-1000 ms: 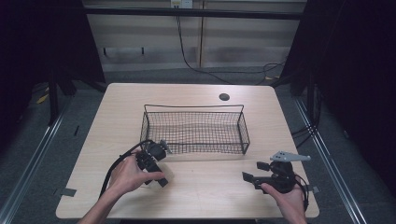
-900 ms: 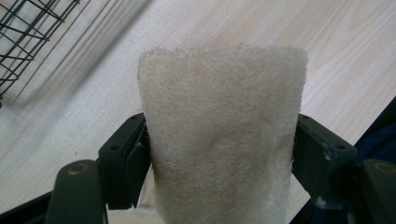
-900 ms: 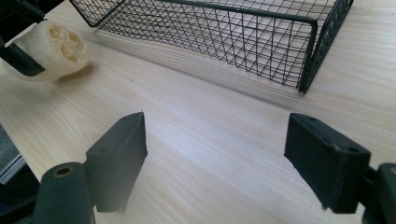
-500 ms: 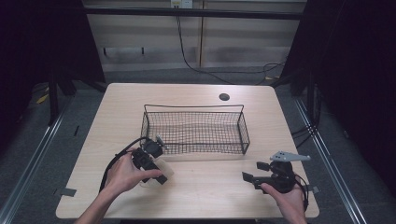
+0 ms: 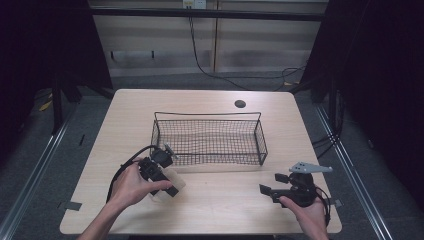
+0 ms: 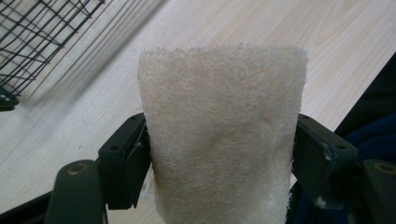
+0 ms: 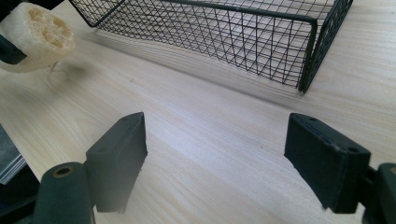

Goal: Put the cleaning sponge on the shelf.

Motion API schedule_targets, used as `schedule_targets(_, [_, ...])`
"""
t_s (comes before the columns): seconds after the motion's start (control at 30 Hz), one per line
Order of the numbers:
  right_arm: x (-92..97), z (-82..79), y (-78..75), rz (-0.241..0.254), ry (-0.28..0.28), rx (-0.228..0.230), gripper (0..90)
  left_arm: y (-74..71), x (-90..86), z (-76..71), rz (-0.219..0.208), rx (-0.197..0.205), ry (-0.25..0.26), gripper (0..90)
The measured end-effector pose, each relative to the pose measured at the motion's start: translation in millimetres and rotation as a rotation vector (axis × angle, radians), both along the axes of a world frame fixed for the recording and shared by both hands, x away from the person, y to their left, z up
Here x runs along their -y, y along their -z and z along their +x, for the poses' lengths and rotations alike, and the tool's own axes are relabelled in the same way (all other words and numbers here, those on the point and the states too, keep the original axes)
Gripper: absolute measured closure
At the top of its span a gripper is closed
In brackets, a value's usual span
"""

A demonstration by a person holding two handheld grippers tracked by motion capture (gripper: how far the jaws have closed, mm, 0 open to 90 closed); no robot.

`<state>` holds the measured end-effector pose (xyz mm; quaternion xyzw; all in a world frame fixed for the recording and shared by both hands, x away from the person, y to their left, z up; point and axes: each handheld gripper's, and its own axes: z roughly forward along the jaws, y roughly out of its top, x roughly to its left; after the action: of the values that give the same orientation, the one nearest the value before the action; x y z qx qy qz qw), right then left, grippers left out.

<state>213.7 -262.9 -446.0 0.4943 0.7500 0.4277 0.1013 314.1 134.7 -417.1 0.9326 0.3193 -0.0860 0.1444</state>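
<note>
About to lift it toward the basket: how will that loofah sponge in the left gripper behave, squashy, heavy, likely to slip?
The loofah sponge looks fibrous and full of holes at its end, so it is probably very light. The left gripper has its pads pressed into its sides; it likely gives a little yet springs back. The rough surface should resist slipping. Set down on its side, the roundish shape might roll.

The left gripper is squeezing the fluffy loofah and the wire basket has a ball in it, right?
Not quite: the wire basket is empty, as the high view shows. The left gripper does squeeze the loofah.
</note>
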Motion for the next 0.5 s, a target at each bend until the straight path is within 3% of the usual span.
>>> schedule_targets(0.13, [-0.1,0.0,0.0,-0.001,0.0,0.0,20.8,-7.2,-2.1,0.5,0.0,-0.01,-0.016,27.2])
schedule_targets(0.27, [-0.1,0.0,0.0,-0.001,0.001,-0.002,20.8,-10.1,-3.4,1.4,0.002,-0.022,0.0,27.2])
schedule_targets(0.5, [-0.2,0.0,0.1,0.0,0.0,-0.002,20.8,-16.9,-12.8,4.5,-0.021,-0.046,-0.004,27.2])
